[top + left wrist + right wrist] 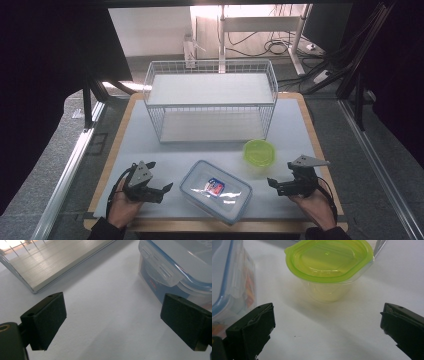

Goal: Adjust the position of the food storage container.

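At the bottom of the high view we see our two hands on the near edge of the table [295, 120], each holding a gripper. The left gripper [167, 189] sits at the lower left of the frame with its jaws spread and nothing between them; in the left gripper view its two black pads stand wide apart over bare white table, and the clear box [175, 267] with the blue-sealed lid lies just beyond the right pad, at the upper right of that frame. The right gripper [271, 183] sits at the lower right of the high view, its jaws likewise spread and empty. In the right gripper view the small clear cup with the green lid [329, 267] stands upright ahead of the open jaws, in the upper middle of the frame, apart from both pads, with the clear box at the left edge. In the high view the clear box lies flat at the lower centre between the two grippers, and the green-lidded cup stands just beyond it to the right. Farther back, at the centre of the frame, stands a white wire rack [210, 102] with two shelves.
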A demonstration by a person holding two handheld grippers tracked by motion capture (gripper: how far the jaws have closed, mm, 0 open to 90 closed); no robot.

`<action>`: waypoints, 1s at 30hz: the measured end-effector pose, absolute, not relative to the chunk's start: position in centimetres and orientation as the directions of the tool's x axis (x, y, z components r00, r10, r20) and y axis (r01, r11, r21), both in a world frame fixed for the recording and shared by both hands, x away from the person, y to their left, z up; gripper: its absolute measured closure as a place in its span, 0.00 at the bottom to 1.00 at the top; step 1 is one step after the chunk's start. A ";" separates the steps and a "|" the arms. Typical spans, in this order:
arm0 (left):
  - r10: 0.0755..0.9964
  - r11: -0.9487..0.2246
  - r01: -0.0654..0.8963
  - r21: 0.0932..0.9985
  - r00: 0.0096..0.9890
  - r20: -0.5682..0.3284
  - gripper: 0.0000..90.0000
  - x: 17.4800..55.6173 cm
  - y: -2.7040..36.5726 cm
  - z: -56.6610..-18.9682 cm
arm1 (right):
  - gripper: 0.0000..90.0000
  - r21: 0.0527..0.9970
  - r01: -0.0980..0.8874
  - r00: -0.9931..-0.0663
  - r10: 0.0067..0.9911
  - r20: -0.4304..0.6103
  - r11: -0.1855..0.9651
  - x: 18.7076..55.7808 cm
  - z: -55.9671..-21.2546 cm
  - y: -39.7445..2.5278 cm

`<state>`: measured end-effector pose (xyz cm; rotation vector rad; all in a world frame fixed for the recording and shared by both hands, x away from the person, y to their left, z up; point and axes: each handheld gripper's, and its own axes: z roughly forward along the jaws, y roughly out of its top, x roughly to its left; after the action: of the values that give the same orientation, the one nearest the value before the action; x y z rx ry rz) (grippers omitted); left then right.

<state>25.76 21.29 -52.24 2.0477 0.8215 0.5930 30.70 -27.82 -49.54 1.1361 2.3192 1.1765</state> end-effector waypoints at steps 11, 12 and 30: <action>0.730 -0.448 0.337 0.828 0.672 0.122 0.07 25.8 21.2 -52.2 | 0.27 0.781 0.506 -0.660 0.747 0.078 0.365 31.1 -47.7 -27.1; 0.730 -0.448 0.337 0.828 0.672 0.122 0.07 25.8 21.2 -52.2 | 0.27 0.781 0.506 -0.660 0.747 0.078 0.365 31.1 -47.7 -27.1; 0.725 -0.464 0.336 0.819 0.675 0.134 0.07 25.8 21.0 -52.3 | 0.79 0.760 0.494 -0.683 0.729 0.038 0.423 33.1 -44.8 -25.3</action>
<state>25.81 21.02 -52.33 2.0729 0.8163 0.6075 33.13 -25.32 -44.81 1.0583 2.3836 1.1225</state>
